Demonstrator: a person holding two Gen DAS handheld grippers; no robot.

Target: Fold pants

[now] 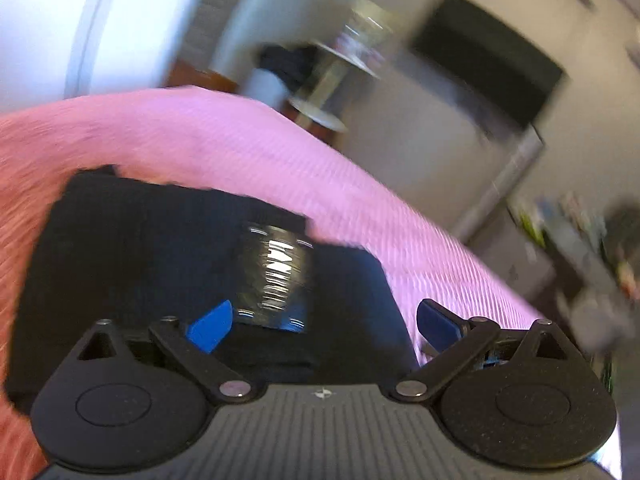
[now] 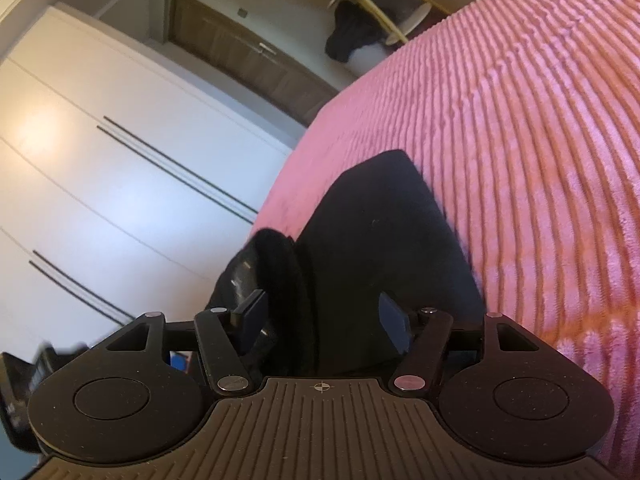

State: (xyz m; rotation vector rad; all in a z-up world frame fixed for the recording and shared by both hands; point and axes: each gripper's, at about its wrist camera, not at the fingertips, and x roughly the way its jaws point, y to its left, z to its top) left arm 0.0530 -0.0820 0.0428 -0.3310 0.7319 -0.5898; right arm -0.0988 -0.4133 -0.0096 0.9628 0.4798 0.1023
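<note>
While the dark navy fabric pants [image 1: 152, 264] are lying in a folded bundle on the pink ribbed plush bedspread [image 1: 248, 140], both tools are hovering just above them. A shiny printed patch [image 1: 274, 276] is showing on the cloth in the blurred left wrist view. The left hand-held gripper [image 1: 324, 324] is standing spread wide, its blue fingertips [image 1: 210, 326] clasping nothing. The right hand-held gripper [image 2: 322, 324] is likewise gaping, with a raised fold of the pants [image 2: 384, 240] sitting between its fingers but not pinched. Beyond the bed, white wardrobe doors [image 2: 100, 168] and a small round side table [image 1: 320, 108] are standing.
</note>
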